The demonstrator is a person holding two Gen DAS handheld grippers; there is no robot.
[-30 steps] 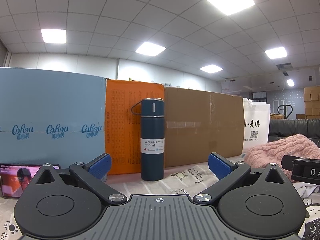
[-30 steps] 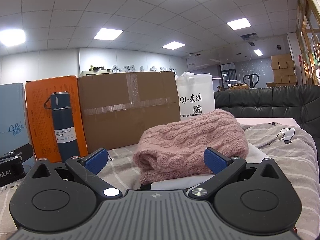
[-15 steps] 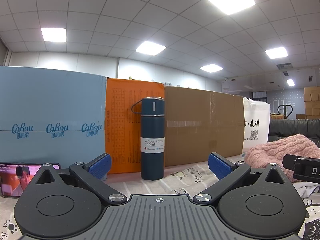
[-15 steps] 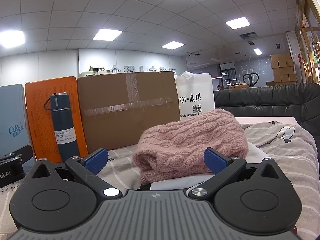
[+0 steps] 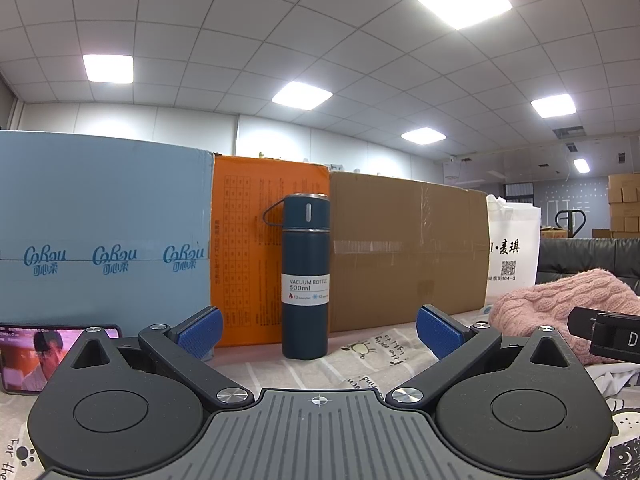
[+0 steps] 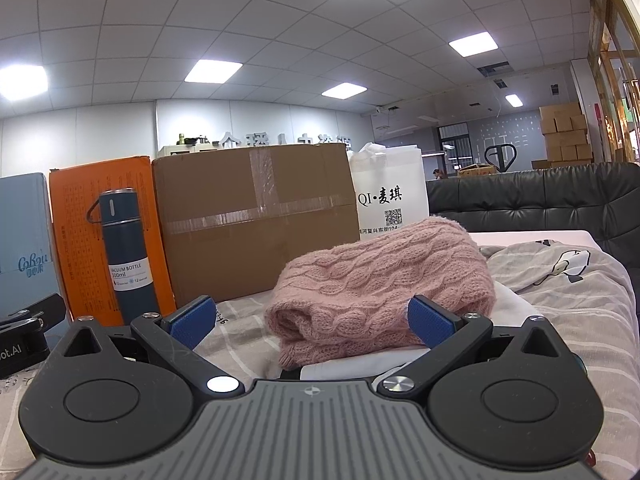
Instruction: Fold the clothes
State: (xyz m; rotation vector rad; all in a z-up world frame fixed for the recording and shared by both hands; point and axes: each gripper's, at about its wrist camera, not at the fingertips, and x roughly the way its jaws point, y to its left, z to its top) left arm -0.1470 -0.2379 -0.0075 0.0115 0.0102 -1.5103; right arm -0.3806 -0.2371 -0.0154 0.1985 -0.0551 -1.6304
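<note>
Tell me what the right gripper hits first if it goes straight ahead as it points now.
Most likely the pink sweater: the open right gripper has it lying folded right in front of its fingers. Depth is hard to judge, but nothing shows nearer in that line.

Right gripper (image 6: 316, 322) with fingers spread wide, empty, folded pink knit sweater (image 6: 384, 296) at 12 o'clock on white garment (image 6: 360, 366), navy vacuum bottle (image 6: 124, 256) upright at 10 o'clock, cardboard box (image 6: 256, 232) behind, grey patterned sheet (image 6: 568, 304) at 2 o'clock.
</note>
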